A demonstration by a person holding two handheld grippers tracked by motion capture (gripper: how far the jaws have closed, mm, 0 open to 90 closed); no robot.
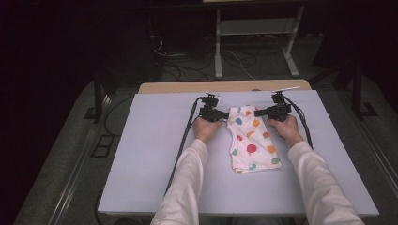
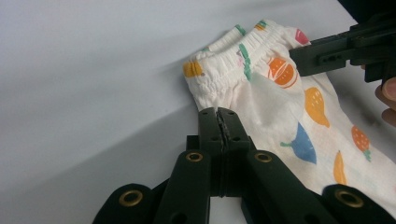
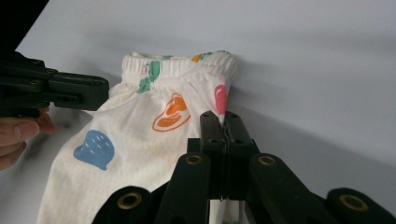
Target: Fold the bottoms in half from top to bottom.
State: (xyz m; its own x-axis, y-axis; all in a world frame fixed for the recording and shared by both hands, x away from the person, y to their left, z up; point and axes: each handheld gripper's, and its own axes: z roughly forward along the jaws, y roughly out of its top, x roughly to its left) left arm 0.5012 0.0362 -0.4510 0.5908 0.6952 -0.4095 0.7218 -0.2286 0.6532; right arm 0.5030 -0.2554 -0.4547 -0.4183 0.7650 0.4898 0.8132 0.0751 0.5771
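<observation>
**Both claws pinch the shorts at the waistband end**

You have a small white pair of shorts (image 1: 251,140) printed with coloured fruit lying flat on the grey tabletop (image 1: 155,154), right of its middle and toward the far edge. The elastic waistband points to the far edge and the leg end to the near edge.

Your left gripper (image 1: 220,114) sits at the garment's left side just below the waistband. In the left gripper view its jaws are pressed together on the cloth's edge (image 2: 219,122), so it is clenched on the shorts (image 2: 280,107).

Your right gripper (image 1: 264,112) meets the opposite side at about the same height. In the right gripper view its jaws are likewise closed (image 3: 224,125), with the fabric's side edge (image 3: 154,121) caught between them beside a pink print.

Your two hands rest on the tabletop behind the grippers, white sleeves reaching in from the near edge. Black cables trail from both tools back toward you across the surface.
</observation>
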